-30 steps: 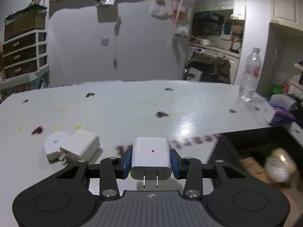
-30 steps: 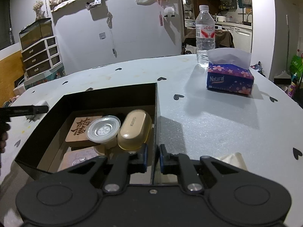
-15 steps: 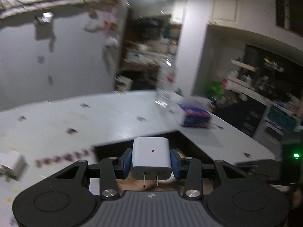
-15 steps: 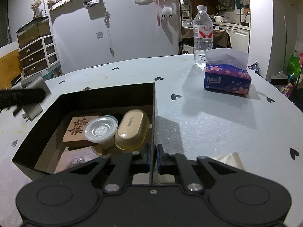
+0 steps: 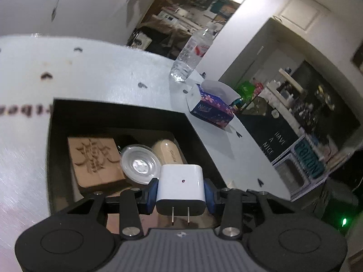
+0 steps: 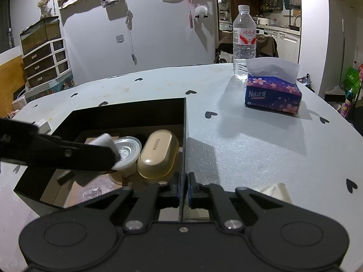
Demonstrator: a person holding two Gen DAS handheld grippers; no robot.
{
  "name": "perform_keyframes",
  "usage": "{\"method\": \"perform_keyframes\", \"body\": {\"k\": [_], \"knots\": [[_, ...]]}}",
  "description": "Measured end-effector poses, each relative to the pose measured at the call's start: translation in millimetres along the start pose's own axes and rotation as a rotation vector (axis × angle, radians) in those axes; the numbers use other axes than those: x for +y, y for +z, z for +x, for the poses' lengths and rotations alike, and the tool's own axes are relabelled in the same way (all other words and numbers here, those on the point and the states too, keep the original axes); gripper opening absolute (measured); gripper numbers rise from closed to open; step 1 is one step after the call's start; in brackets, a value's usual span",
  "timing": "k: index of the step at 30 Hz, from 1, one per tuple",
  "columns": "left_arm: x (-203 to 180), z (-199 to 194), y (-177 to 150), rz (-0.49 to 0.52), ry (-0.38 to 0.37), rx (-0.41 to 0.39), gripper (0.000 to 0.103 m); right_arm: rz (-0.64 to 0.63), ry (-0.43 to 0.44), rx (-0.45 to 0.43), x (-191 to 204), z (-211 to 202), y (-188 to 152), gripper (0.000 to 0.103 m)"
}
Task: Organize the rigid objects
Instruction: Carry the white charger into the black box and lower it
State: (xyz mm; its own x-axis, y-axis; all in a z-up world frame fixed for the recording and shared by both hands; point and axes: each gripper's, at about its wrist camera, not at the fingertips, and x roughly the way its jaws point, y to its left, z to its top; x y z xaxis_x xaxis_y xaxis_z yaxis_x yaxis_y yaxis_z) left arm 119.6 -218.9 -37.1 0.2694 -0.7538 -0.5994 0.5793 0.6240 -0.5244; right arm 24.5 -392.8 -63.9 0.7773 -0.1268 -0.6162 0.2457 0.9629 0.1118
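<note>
Over the open black box (image 5: pixel 118 117) now, your left tool (image 5: pixel 181 191) has swung across from the bare white bench (image 5: pixel 102 68). It holds the white plastic plug charger (image 5: pixel 180 187) tight, pins facing back toward you. The charger hangs above the clear round lid (image 5: pixel 139 164) and the tan oval case (image 5: pixel 168 151) inside the box. Your right tool (image 6: pixel 184 187) has squeezed shut on the box's near wall, keeping it steady. You look ready to drop the charger in.

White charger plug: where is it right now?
The white charger plug is clamped in the left gripper, held above the open black box, just in front of the clear round lid and tan case.
</note>
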Motion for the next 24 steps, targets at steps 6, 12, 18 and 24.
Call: {"method": "perform_keyframes", "body": {"k": [6, 12, 18, 24], "knots": [[0.3, 11.0, -3.2, -0.078, -0.041, 0.046, 0.044, 0.003, 0.007, 0.000, -0.4, 0.1, -0.2, 0.007], [4.9, 6.9, 0.5, -0.125, -0.049, 0.042, 0.060, 0.005, 0.010, 0.000, -0.8, 0.0, -0.7, 0.007], [3.2, 3.6, -0.4, -0.115, -0.049, 0.047, 0.060, 0.006, 0.010, 0.002, -1.0, -0.3, -0.3, 0.007], [4.4, 0.9, -0.7, -0.114, -0.042, 0.038, 0.061, 0.009, 0.009, 0.005, -1.3, -0.1, -0.7, 0.007]]}}
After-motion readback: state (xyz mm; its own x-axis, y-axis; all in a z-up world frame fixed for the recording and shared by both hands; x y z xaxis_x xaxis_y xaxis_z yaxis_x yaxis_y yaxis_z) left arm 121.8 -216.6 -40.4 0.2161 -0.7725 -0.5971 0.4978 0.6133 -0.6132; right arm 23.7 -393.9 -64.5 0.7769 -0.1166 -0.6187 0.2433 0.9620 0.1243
